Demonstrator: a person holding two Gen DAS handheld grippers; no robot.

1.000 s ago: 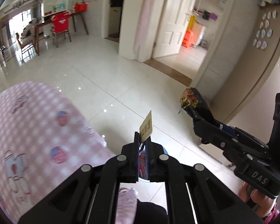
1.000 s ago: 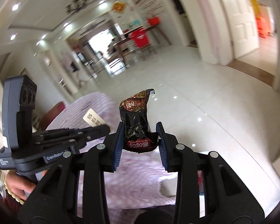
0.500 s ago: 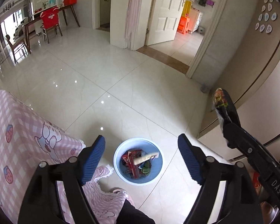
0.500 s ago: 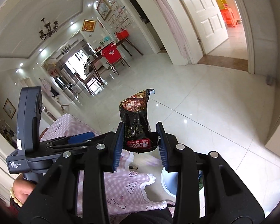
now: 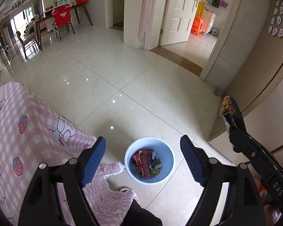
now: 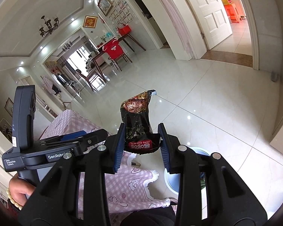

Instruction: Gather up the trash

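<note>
Left wrist view: left gripper (image 5: 143, 157) jaws apart, empty; bin (image 5: 149, 159) lower centre, holding wrappers.
Right wrist view: right gripper (image 6: 141, 145) clamped on wrapper (image 6: 136, 120), centre frame. Likely light, crinkly, slippery; best pinched near its base.
</note>
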